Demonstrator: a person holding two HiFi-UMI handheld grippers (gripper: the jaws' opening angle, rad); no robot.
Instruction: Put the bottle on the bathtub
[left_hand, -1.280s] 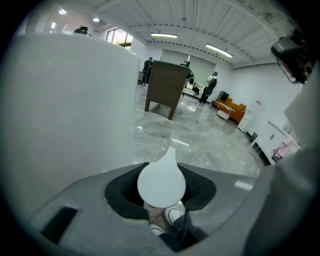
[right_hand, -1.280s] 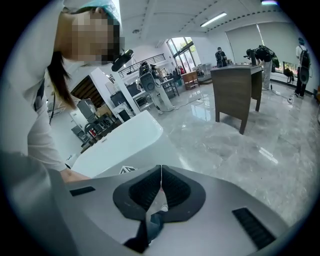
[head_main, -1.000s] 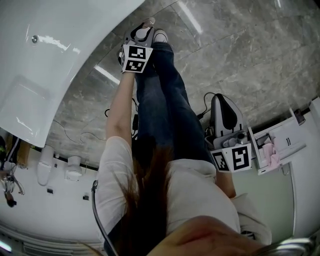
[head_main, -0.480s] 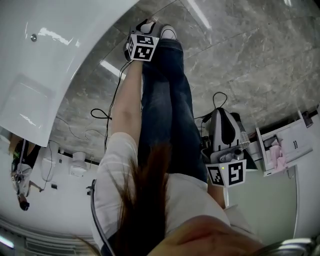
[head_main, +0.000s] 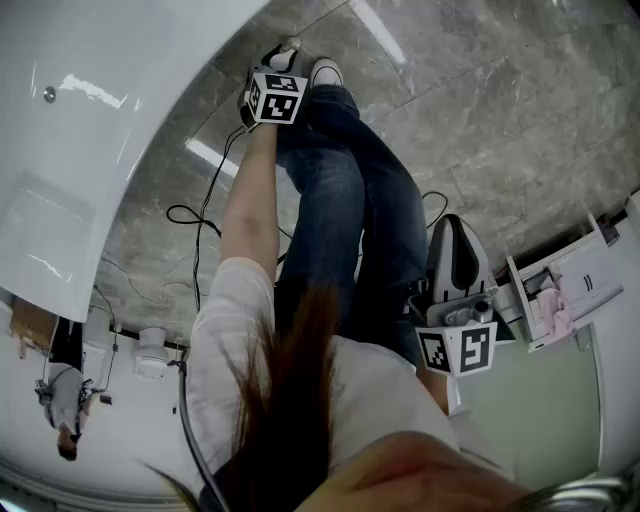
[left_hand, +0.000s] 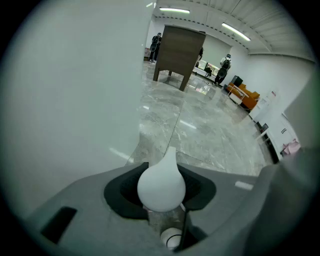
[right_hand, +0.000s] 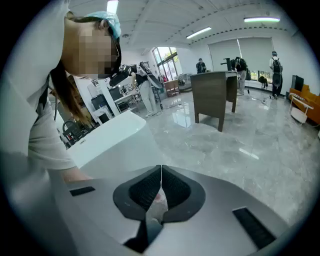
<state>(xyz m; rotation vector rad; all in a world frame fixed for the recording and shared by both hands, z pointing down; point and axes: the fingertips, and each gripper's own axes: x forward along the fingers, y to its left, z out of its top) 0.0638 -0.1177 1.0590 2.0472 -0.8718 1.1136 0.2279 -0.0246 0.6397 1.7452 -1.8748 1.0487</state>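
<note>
My left gripper (left_hand: 162, 171) pinching a small bottle (left_hand: 161, 189), matte white teardrop cap over a clear neck, near the bathtub's (left_hand: 65, 100) glossy white curved wall, above the grey marble floor (left_hand: 210, 135), my right gripper (right_hand: 160, 175) pressed together, empty

One bathtub (head_main: 100, 150), one bottle (left_hand: 161, 186), two grippers, left gripper (left_hand: 162, 172) and right gripper (right_hand: 161, 186), two marker cubes (head_main: 275, 100), one per gripper, one brown cabinet (left_hand: 177, 50), one orange sofa (left_hand: 244, 95), one pink cloth (head_main: 556, 318).
</note>
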